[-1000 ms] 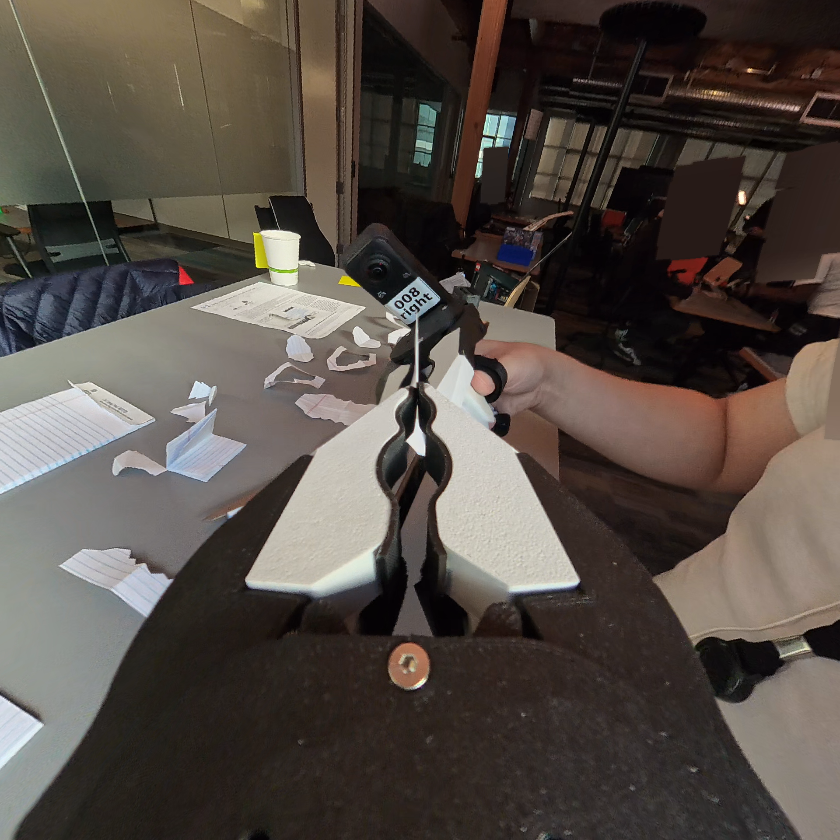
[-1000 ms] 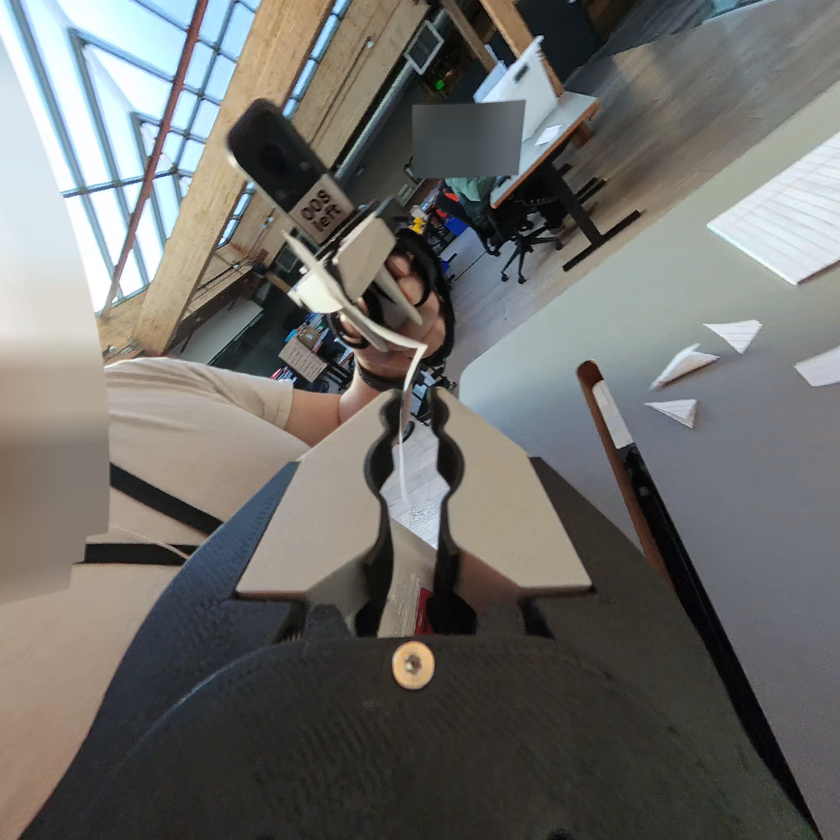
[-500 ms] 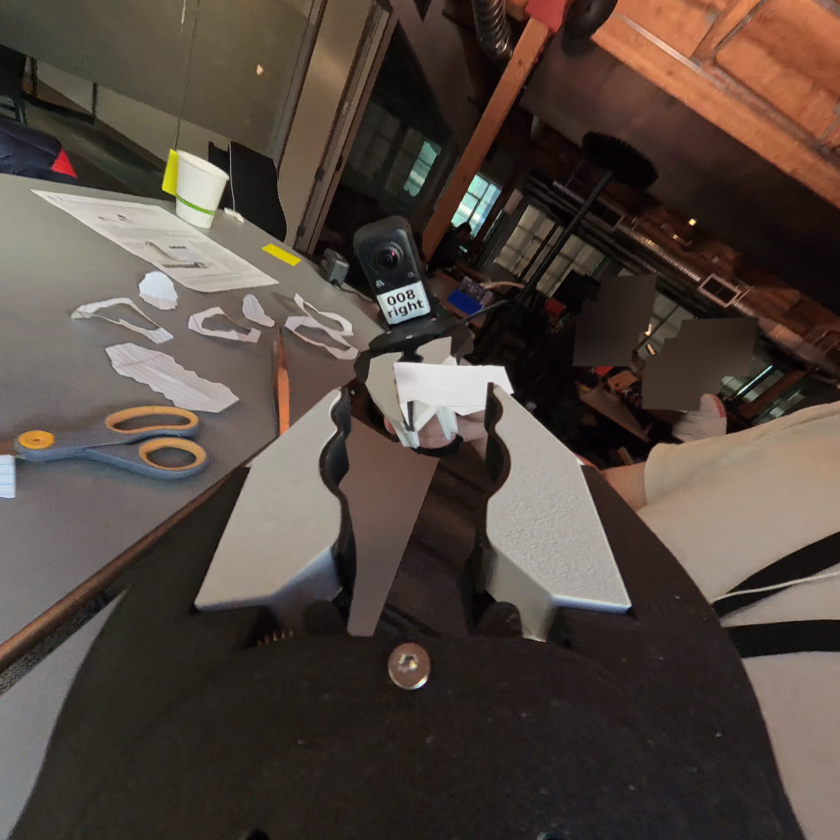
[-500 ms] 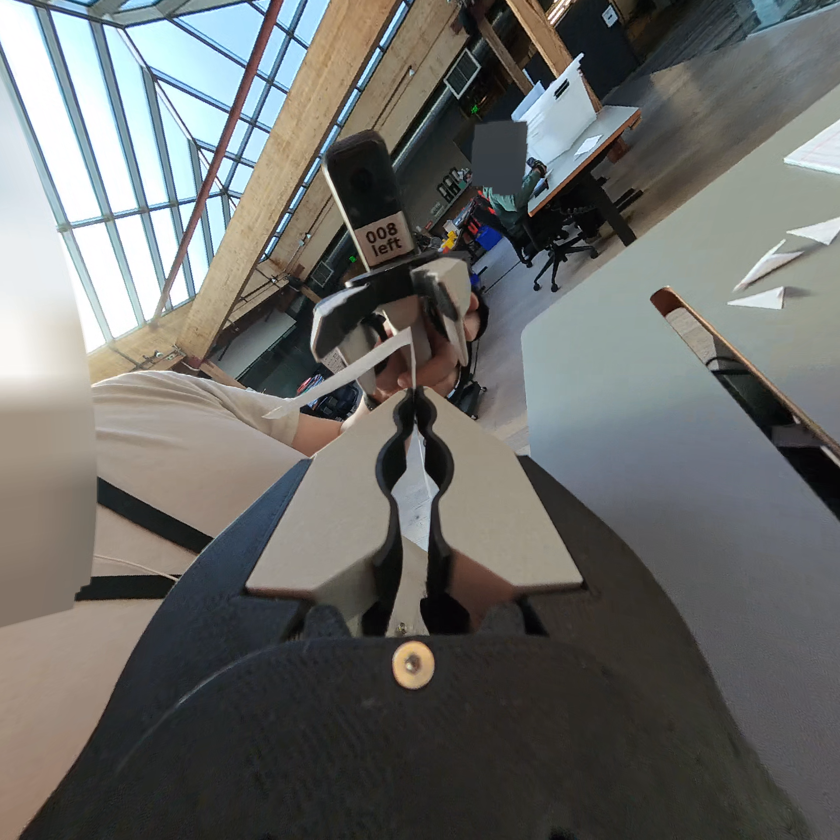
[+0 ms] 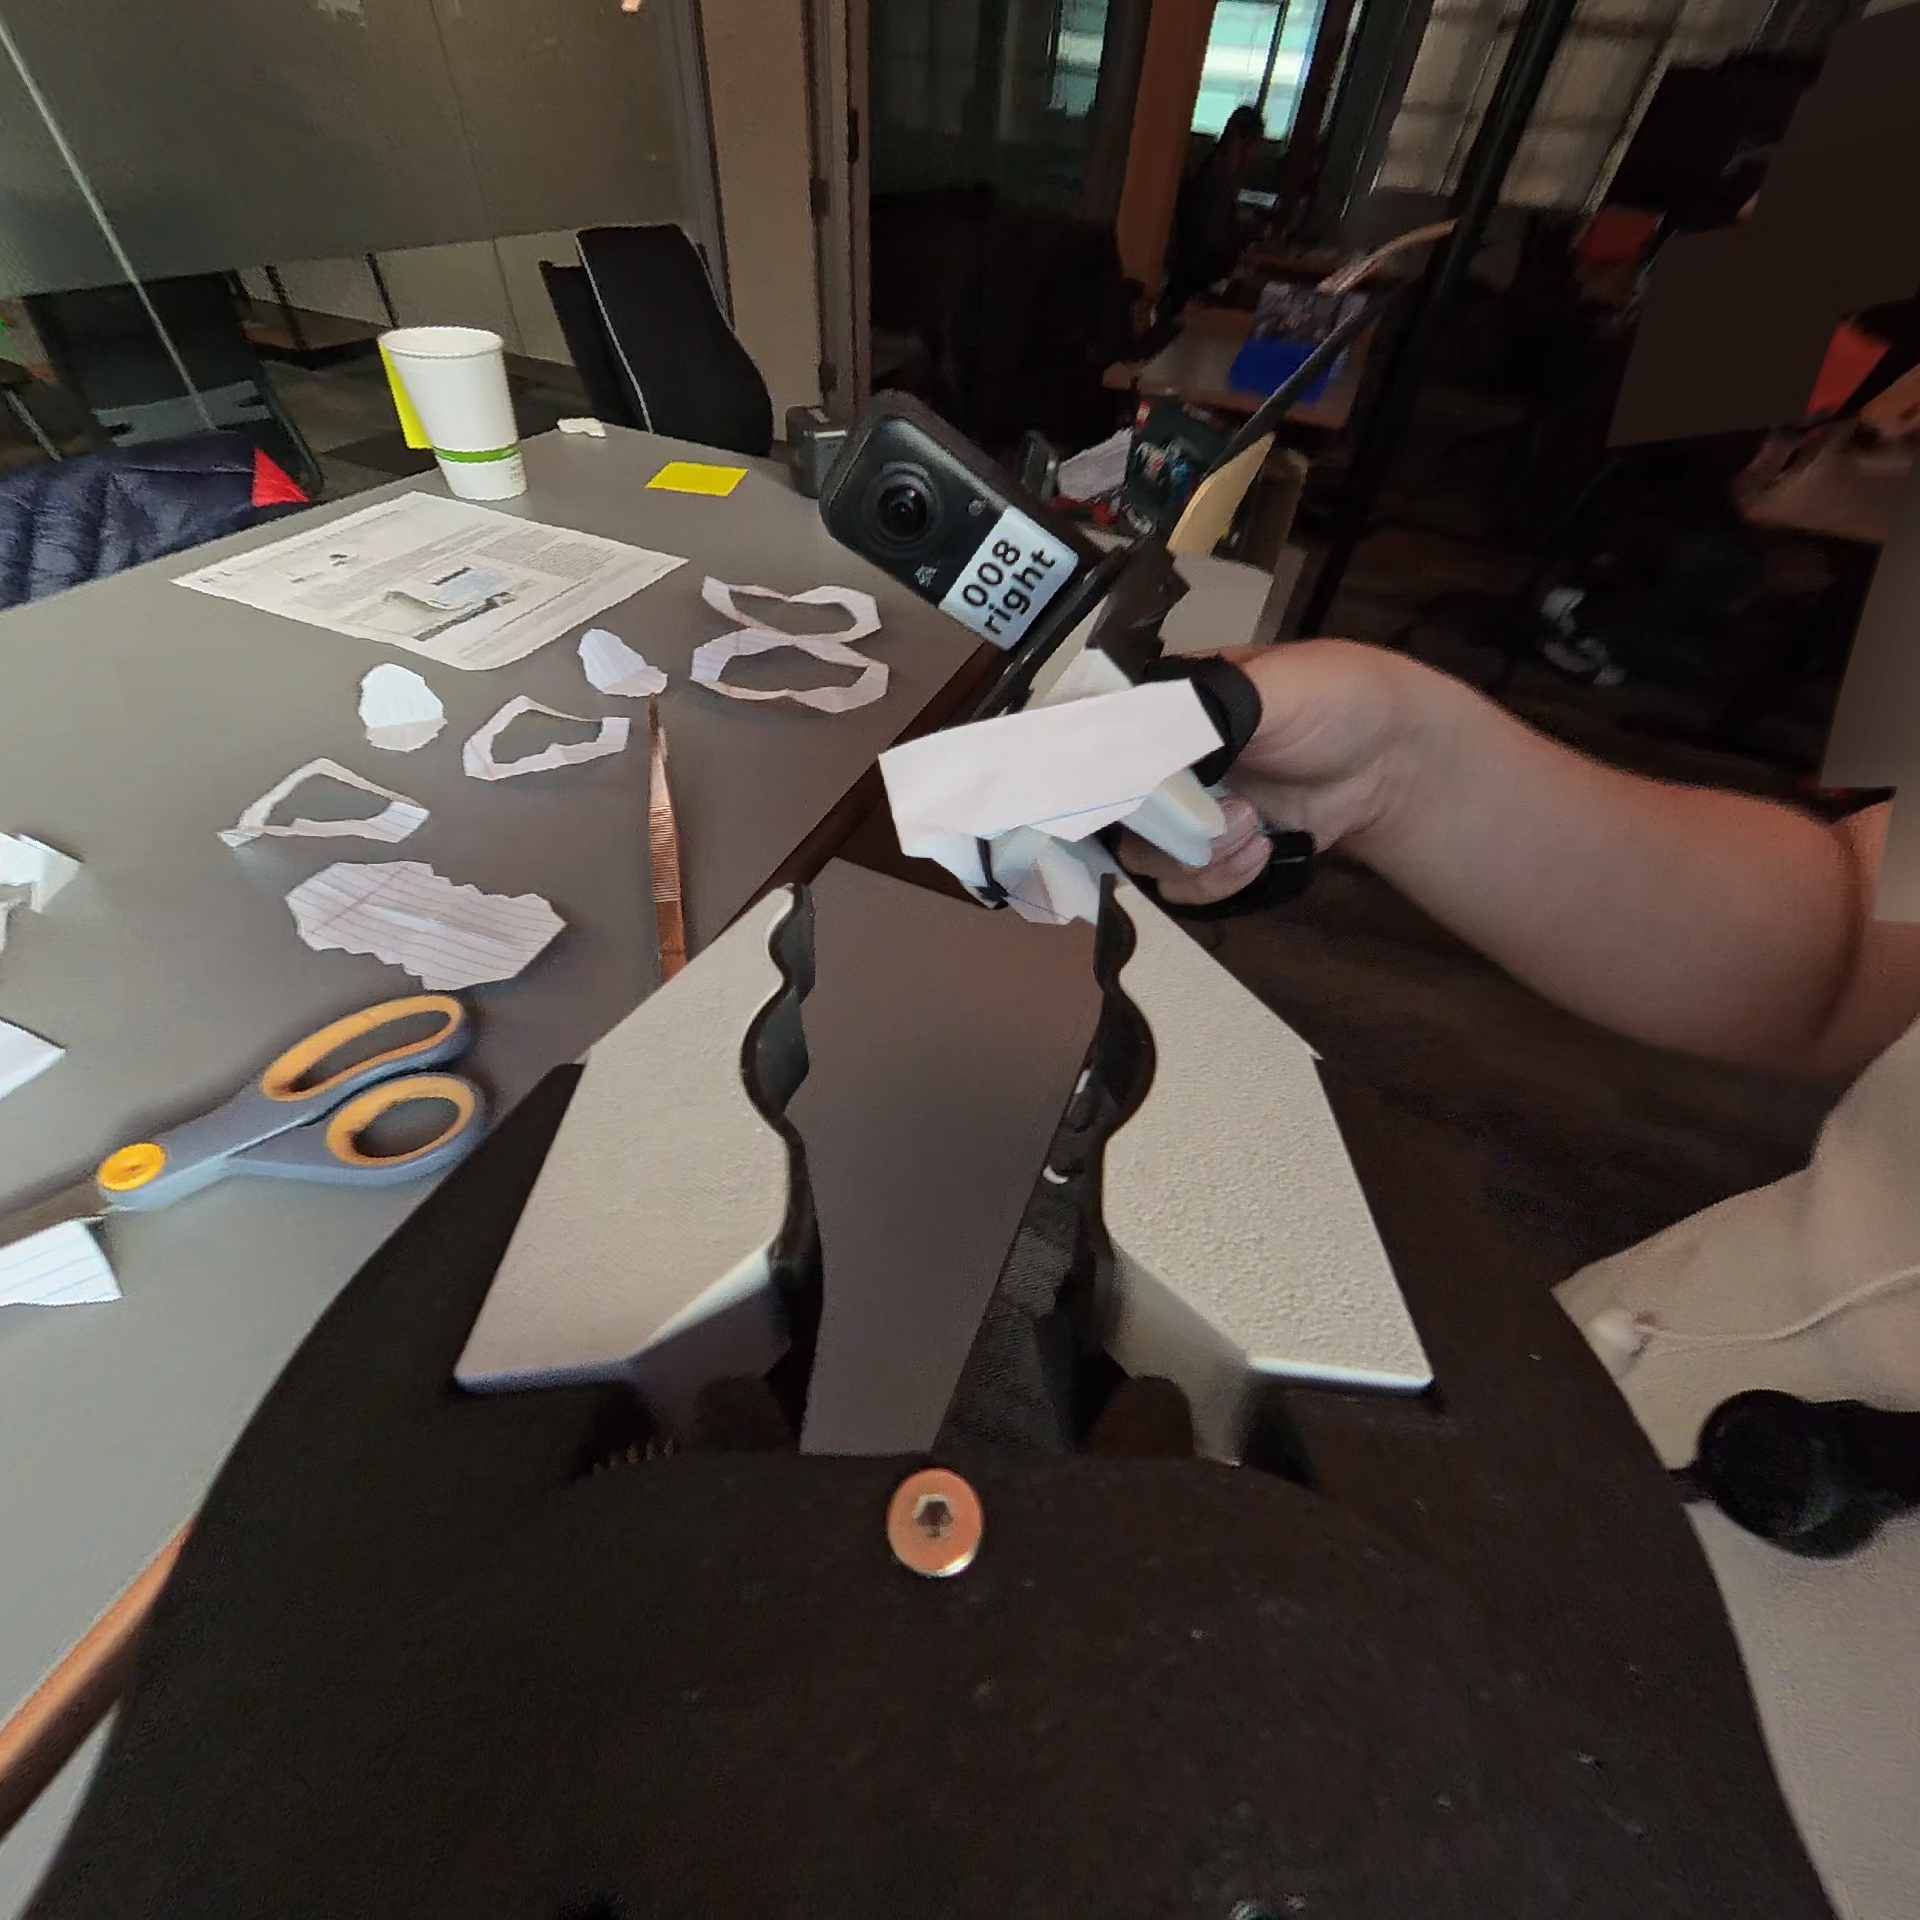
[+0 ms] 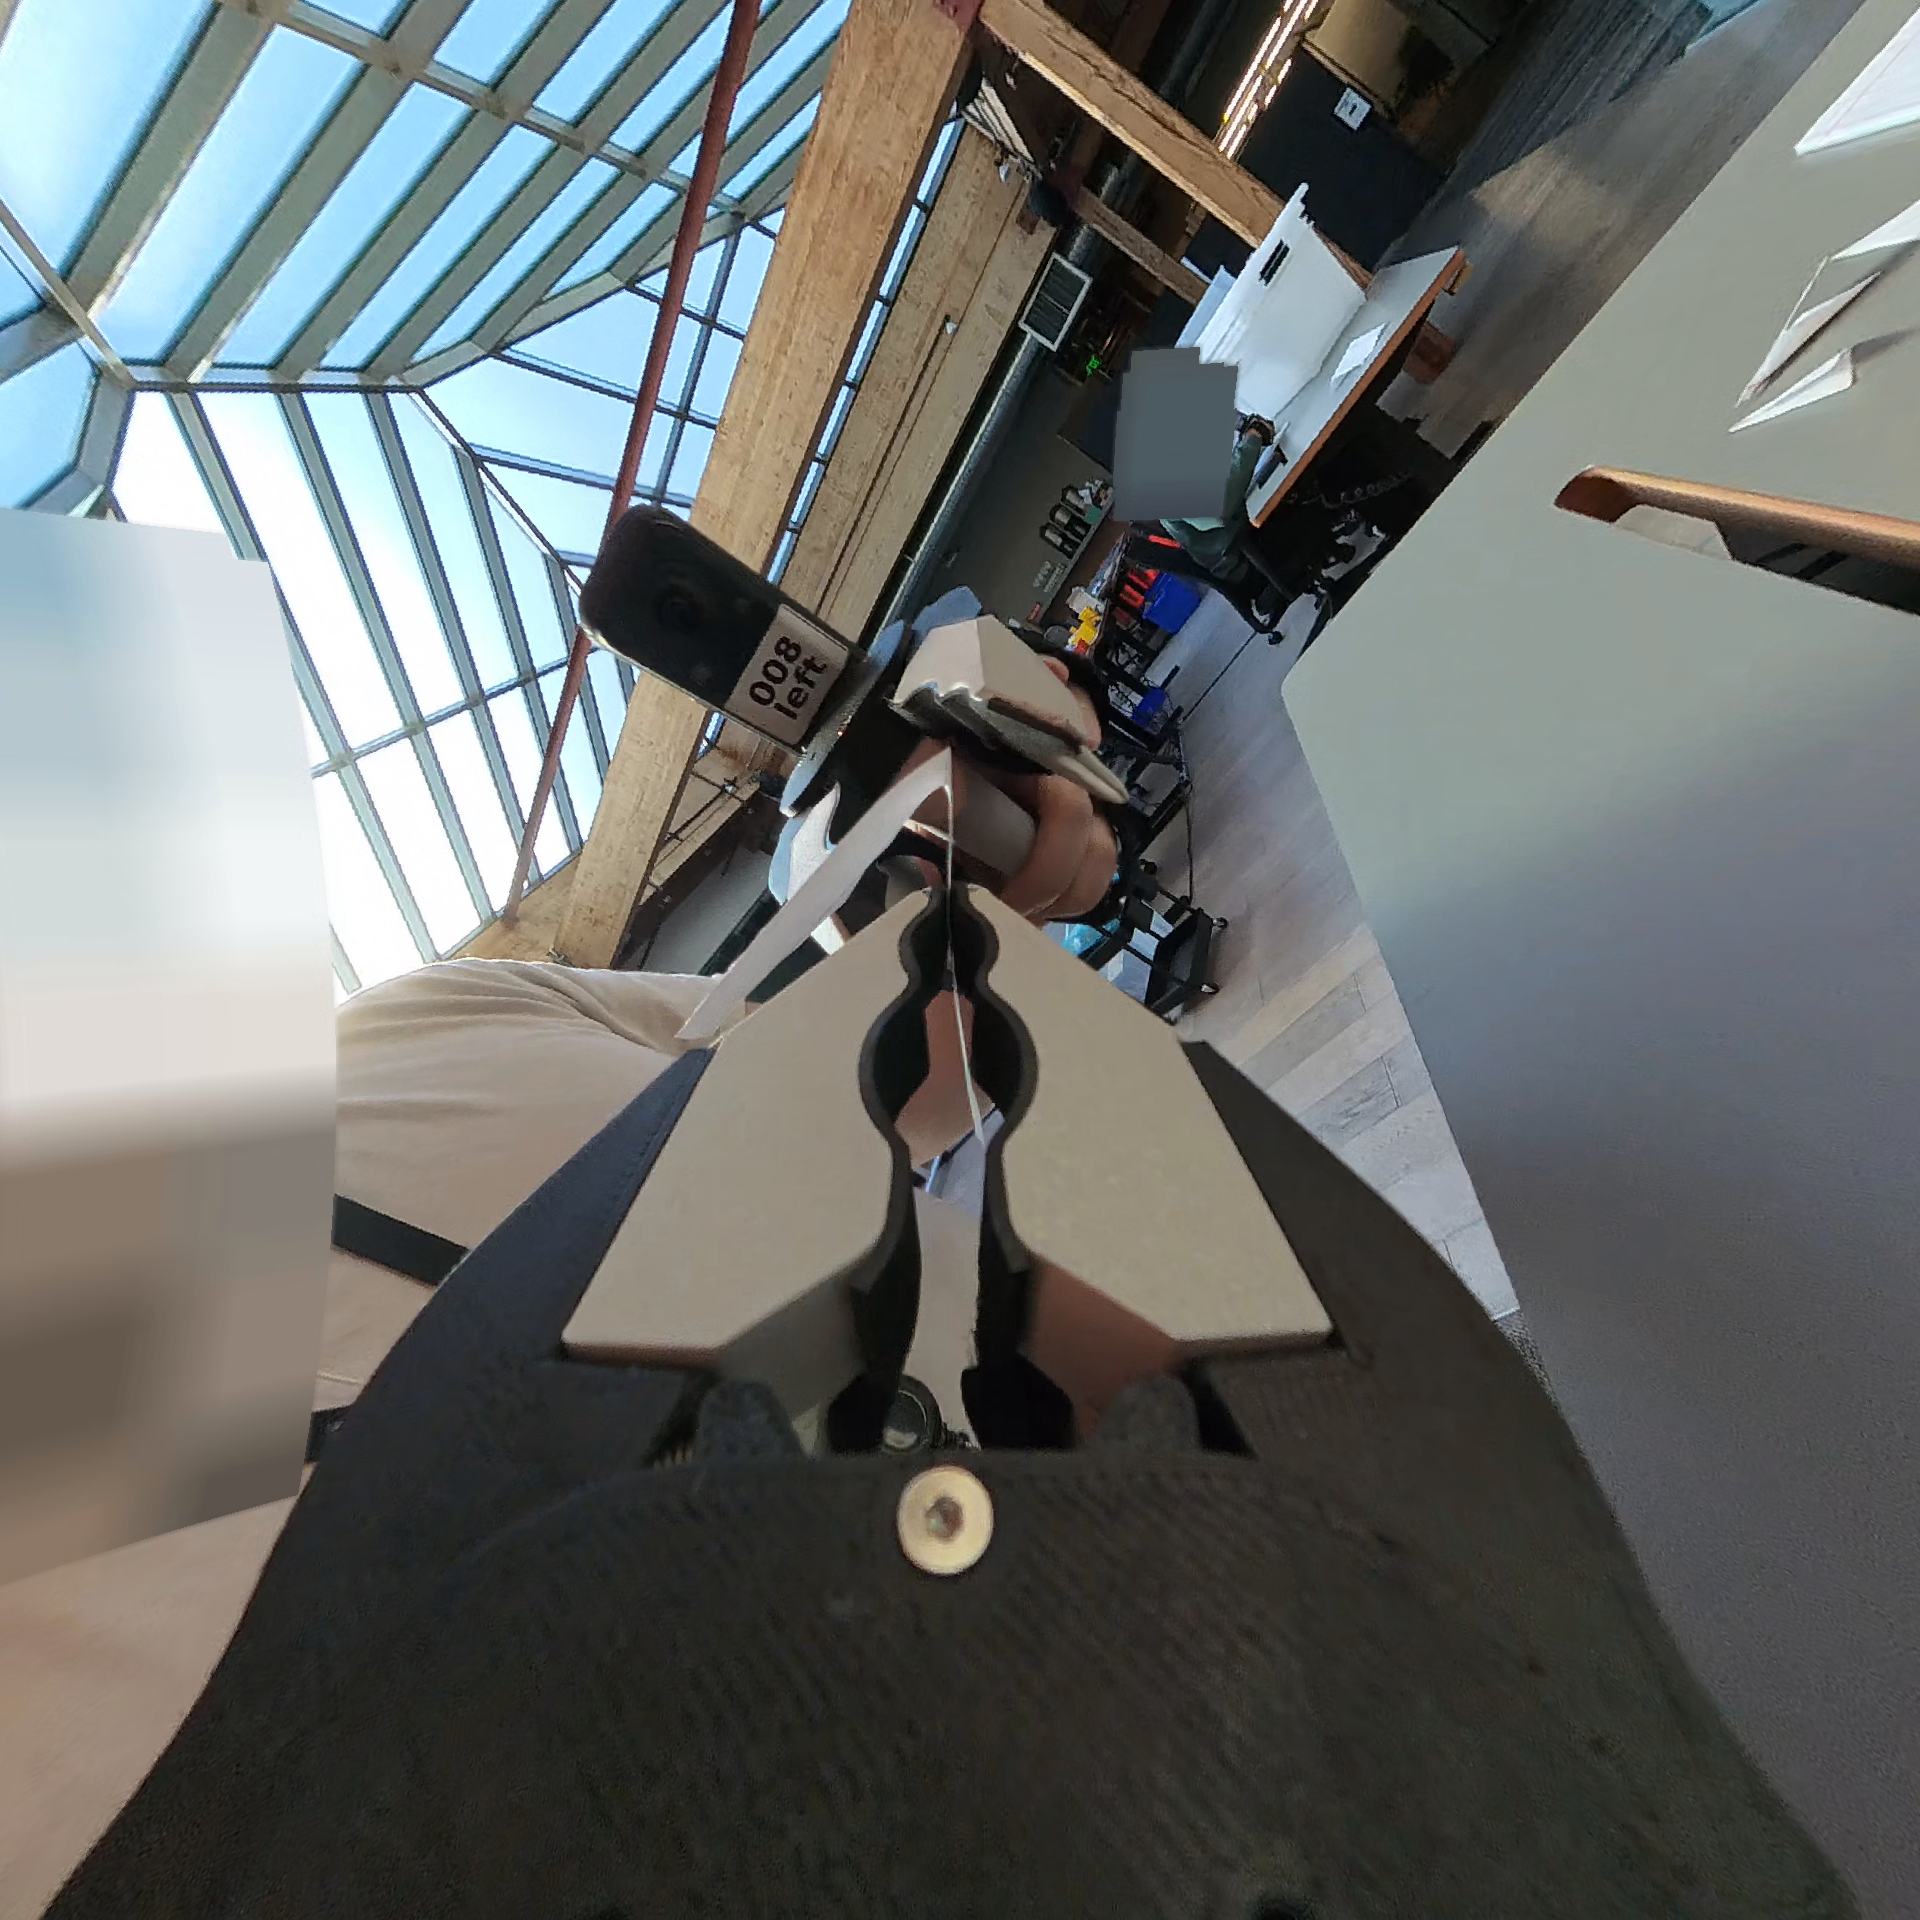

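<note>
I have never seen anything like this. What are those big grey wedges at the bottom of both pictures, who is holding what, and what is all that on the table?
There is no robot here. A person holds a hand-operated gripper in each hand, and each one carries a camera looking forward along its two grey fingers, the wedges you see.

The left wrist view shows the left gripper, open and holding nothing. Farther off in it is the right gripper, in the person's hand, shut on a piece of white paper.

The right wrist view looks back from that gripper; the paper shows edge-on between its fingers.

On the grey table lie scissors, paper scraps, a printed sheet, a paper cup and a yellow sticky note.
</note>
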Demonstrator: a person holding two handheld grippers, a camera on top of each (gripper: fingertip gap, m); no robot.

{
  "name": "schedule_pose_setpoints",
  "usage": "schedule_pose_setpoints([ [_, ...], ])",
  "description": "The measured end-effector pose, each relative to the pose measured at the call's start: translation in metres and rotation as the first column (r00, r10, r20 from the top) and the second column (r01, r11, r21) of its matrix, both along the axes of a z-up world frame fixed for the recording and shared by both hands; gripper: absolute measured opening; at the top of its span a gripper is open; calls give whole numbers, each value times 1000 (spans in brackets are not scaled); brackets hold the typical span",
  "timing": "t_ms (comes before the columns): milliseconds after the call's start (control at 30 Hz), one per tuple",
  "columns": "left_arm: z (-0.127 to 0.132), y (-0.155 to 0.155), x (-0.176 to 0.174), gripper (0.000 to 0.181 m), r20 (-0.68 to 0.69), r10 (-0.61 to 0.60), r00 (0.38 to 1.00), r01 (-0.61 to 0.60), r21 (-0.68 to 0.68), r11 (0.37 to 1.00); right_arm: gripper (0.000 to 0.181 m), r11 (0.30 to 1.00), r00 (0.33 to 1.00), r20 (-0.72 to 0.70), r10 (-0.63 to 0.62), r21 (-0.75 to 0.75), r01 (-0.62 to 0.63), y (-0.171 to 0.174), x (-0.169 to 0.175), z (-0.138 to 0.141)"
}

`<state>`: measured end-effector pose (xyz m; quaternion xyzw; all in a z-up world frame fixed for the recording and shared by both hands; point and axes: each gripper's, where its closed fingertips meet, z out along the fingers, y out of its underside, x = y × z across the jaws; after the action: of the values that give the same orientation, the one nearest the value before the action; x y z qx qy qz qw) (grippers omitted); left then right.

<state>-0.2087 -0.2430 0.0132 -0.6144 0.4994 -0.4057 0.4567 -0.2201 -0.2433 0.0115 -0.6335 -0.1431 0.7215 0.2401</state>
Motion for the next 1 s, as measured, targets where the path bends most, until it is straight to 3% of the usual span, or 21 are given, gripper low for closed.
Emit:
schedule_pose_setpoints([
  [100, 1, -6, 10, 42, 13, -8, 1000, 7, 58, 998, 0, 999, 999, 38, 13, 29, -14, -9, -3, -3],
  [267, 7, -16, 10, 28, 146, -120, 982, 152, -226, 962, 0, 985, 995, 95, -30, 173, 13, -10, -1, -3],
  [367, 21, -8, -7, 25, 264, -103, 959, 180, -283, 942, 0, 970, 988, 151, -26, 244, -12, -11, -11, -7],
  [533, 29, 1, -41, 0, 351, -151, 924, 280, -351, 894, 0, 924, 990, 134, -36, 382, -18, -3, -42, 3],
  [700, 38, 35, -90, 0, 471, -115, 875, 348, -445, 825, 0, 833, 979, 163, -121, 554, 11, 25, -89, 3],
  [800, 34, 72, -125, 0, 507, -13, 862, 306, -499, 811, 0, 759, 965, 167, -203, 649, 47, 50, -122, 5],
  [867, 33, 90, -149, 21, 537, 23, 843, 316, -530, 787, 0, 725, 945, 193, -263, 685, 63, 71, -143, 3],
  [900, 31, 96, -160, 27, 544, 23, 839, 328, -538, 776, 0, 718, 944, 187, -271, 693, 68, 78, -154, 4],
  [1000, 17, 108, -186, 24, 531, 5, 847, 330, -536, 777, 0, 763, 962, 160, -221, 643, 68, 94, -187, 5],
])
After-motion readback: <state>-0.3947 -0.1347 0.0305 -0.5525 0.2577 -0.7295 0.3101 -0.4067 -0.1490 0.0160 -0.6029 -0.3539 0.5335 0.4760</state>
